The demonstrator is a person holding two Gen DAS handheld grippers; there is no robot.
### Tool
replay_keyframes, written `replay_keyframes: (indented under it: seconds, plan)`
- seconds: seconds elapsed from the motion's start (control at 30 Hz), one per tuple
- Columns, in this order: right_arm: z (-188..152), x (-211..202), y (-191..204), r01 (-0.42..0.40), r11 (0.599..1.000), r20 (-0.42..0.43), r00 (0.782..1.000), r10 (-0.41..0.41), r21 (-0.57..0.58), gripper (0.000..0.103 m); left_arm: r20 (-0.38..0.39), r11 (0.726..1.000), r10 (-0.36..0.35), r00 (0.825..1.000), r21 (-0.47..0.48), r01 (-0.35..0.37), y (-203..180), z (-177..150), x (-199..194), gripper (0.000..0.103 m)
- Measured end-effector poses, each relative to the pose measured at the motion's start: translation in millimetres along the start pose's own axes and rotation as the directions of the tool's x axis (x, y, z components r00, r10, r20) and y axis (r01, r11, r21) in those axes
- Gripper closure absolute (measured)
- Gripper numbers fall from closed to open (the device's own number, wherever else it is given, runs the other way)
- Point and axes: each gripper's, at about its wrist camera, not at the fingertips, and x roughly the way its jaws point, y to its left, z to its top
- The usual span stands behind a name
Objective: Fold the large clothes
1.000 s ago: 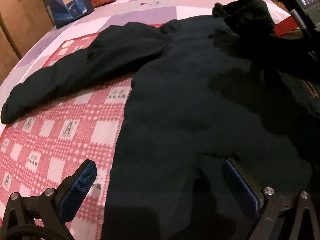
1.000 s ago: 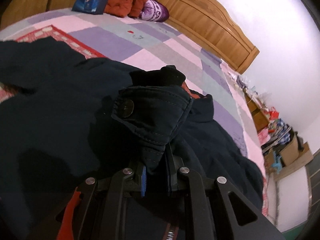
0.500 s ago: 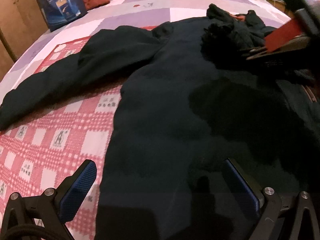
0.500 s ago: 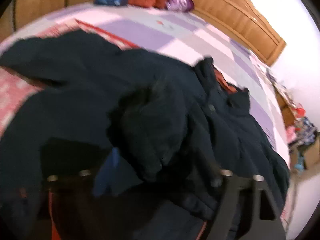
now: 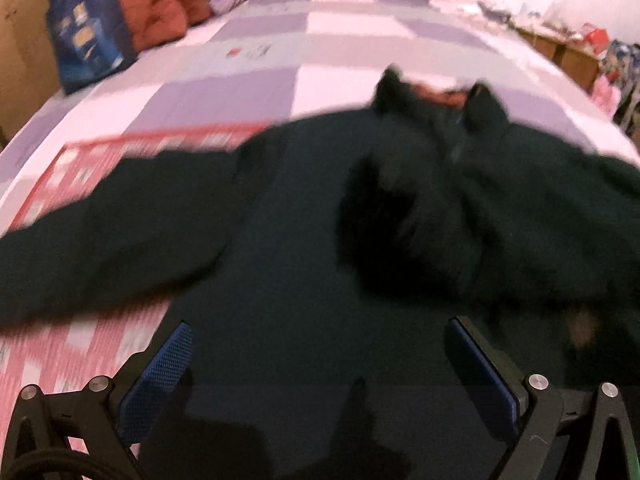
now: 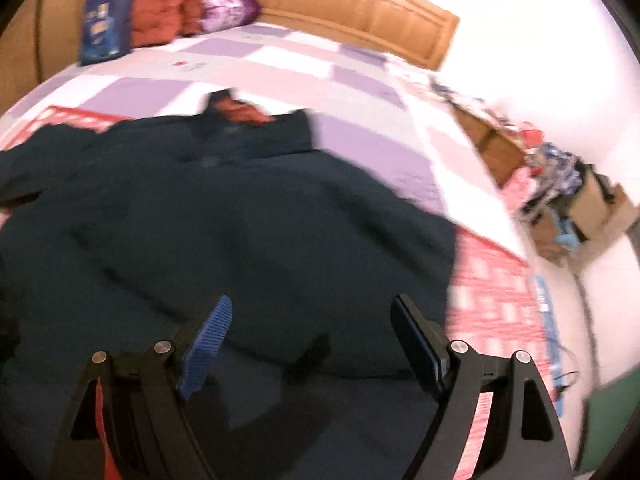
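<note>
Here the large dark navy padded jacket (image 5: pixel 304 248) lies spread across the bed (image 5: pixel 320 48) with its pink-and-lilac checked quilt, one sleeve folded in over the chest. Both the left hand-held gripper (image 5: pixel 320 352) and the right hand-held gripper (image 6: pixel 316 328) hang above it, blue-padded fingers (image 6: pixel 208 340) wide apart, holding nothing.

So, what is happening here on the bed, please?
A person with two handheld grippers is folding a large dark navy jacket spread on the checked bedspread. One sleeve lies folded across the chest; the other sleeve stretches out sideways. The left gripper and right gripper are both open above the jacket, holding nothing.
</note>
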Motion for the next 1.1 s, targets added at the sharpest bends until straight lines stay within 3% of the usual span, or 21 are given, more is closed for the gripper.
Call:
replay_keyframes:
  seconds: [0.13,0.3,0.37,0.43,0.5,0.53,0.57,0.6,0.7,0.8,0.9,0.97,1.03,1.1]
  plan:
    - [13.0,5.2,-45.0,0.071,0.997,0.011,0.997,-0.071,0.005,0.018,0.024,1.000,-0.011,1.000,0.027,0.011,-37.1,44.1,19.8,0.000]
    - [20.4,24.4,-68.7,0.105,0.994,0.029,0.994,-0.106,0.021,0.018,0.029,0.997,-0.029,0.999,0.068,0.027,-84.5,78.7,57.6,0.000]
    - [22.0,38.8,-69.1,0.102,0.994,0.016,0.995,-0.102,0.042,0.018,0.003,0.998,-0.014,1.000,0.067,0.014,-95.0,82.2,79.3,0.000]
    - [25.4,58.8,-62.3,0.075,0.996,0.005,0.997,-0.075,0.049,0.018,-0.033,0.993,0.067,0.997,0.100,-0.063,-100.0,78.0,109.3,0.000]
    - [22.2,89.3,-49.8,0.058,0.998,-0.029,0.998,-0.058,0.007,0.019,-0.143,0.983,0.161,0.976,0.115,-0.146,-86.6,63.6,151.5,0.000]
    - [16.8,111.5,-48.5,0.056,0.998,-0.092,0.994,-0.056,-0.003,0.018,-0.173,0.996,0.083,0.981,0.046,-0.076,-70.4,56.8,161.0,0.000]
    - [9.2,128.0,-53.0,0.014,1.000,-0.118,0.993,-0.011,0.026,0.018,-0.164,0.999,0.033,0.986,-0.017,-0.036,-55.7,52.3,163.3,0.000]
    - [1.9,135.6,-64.1,-0.036,0.996,-0.100,0.994,0.044,0.086,0.017,-0.147,0.999,0.034,0.989,-0.014,-0.036,-52.2,50.8,162.1,0.000]
    - [-12.8,144.4,-83.2,-0.067,0.989,-0.049,0.996,0.074,0.134,0.017,-0.070,0.996,0.055,0.996,0.078,-0.050,-61.1,43.0,155.0,0.000]
    - [-18.8,148.5,-91.3,-0.106,0.985,-0.023,0.994,0.110,0.134,0.017,-0.073,0.999,0.021,0.997,0.033,-0.019,-55.0,39.9,157.9,0.000]
    - [-21.2,147.5,-95.9,-0.126,0.982,-0.009,0.992,0.128,0.142,0.017,-0.054,0.998,0.031,0.998,0.049,-0.028,-56.1,36.2,154.7,0.000]
    - [-22.4,139.0,-97.3,-0.108,0.985,-0.006,0.994,0.110,0.137,0.018,-0.041,0.998,0.033,0.999,0.051,-0.030,-54.2,33.0,155.6,0.000]
    - [-29.3,113.6,-104.0,-0.004,0.990,0.015,1.000,0.001,0.141,0.018,-0.025,0.998,0.041,0.999,0.054,-0.039,-55.3,34.6,158.4,0.000]
    - [-43.3,88.1,-119.1,0.023,0.984,0.033,0.999,-0.029,0.175,0.018,-0.010,0.997,0.048,0.999,0.057,-0.048,-57.1,33.6,158.8,0.000]
